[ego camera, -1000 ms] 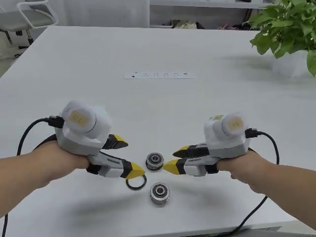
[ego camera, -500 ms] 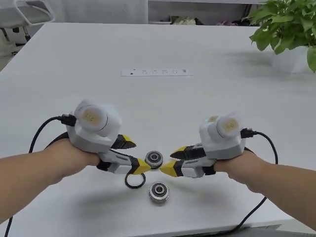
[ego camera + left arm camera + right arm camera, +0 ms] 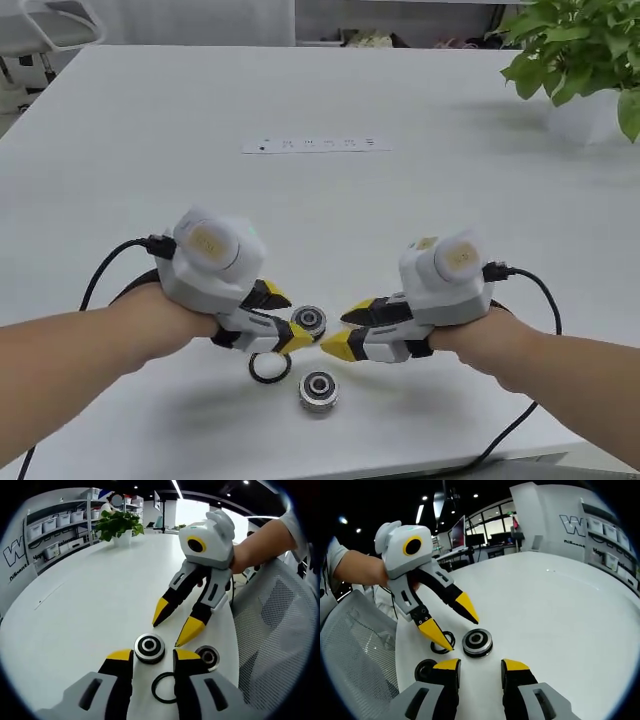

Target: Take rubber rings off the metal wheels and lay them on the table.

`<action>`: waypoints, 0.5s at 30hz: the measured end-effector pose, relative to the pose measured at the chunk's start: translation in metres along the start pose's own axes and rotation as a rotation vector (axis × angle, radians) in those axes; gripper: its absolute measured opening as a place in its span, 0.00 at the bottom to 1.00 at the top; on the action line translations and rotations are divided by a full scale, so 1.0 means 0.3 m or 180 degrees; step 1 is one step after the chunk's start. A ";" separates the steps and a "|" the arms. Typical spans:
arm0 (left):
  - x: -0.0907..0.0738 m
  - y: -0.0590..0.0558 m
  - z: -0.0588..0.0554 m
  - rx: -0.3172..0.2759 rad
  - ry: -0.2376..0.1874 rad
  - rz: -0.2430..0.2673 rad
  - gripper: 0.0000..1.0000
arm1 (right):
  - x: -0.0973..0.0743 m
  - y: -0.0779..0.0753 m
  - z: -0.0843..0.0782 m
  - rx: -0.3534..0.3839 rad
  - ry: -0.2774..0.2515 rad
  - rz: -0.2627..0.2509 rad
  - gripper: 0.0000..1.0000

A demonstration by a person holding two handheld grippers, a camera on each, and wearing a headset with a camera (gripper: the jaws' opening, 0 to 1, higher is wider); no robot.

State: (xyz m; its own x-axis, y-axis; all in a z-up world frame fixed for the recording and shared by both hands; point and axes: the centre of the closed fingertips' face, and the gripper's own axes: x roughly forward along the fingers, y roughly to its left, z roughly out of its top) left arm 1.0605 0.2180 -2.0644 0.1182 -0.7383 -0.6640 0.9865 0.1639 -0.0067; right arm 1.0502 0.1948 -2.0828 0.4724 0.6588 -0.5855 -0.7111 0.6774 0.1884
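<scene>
A metal wheel point(image 3: 308, 319) with a dark rubber rim lies near the table's front edge. My left gripper point(image 3: 288, 318) is open, and its yellow-tipped jaws flank that wheel point(image 3: 149, 648) from the left. My right gripper point(image 3: 343, 332) is open too, with its tips just right of the wheel point(image 3: 477, 642) and not touching it. A loose black rubber ring point(image 3: 269, 367) lies flat on the table below the left jaws. A second wheel point(image 3: 318, 390) sits nearer the front edge. In each gripper view the other gripper faces in: the right gripper point(image 3: 171, 630), the left gripper point(image 3: 457, 630).
A white socket strip point(image 3: 306, 145) lies mid-table. A potted plant point(image 3: 575, 50) stands at the back right. Black cables point(image 3: 525, 420) trail from both grippers over the table's front edge. A mesh chair point(image 3: 285, 630) stands beside the table.
Both grippers have closed in on the wheel. The left one moved right until its jaws flank the wheel, and the right one edged left. The ring and the second wheel stayed put.
</scene>
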 end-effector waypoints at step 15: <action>0.030 0.003 0.009 0.0131 0.0068 -0.0016 0.17 | 0.001 -0.001 -0.005 0.0010 0.0004 -0.0009 0.30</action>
State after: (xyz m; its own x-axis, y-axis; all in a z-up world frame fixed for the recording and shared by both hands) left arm 1.0629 0.2099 -2.0682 0.1112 -0.7248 -0.6799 0.9909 0.1328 0.0205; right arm 1.0497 0.1942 -2.0843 0.4739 0.6564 -0.5870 -0.7081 0.6803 0.1892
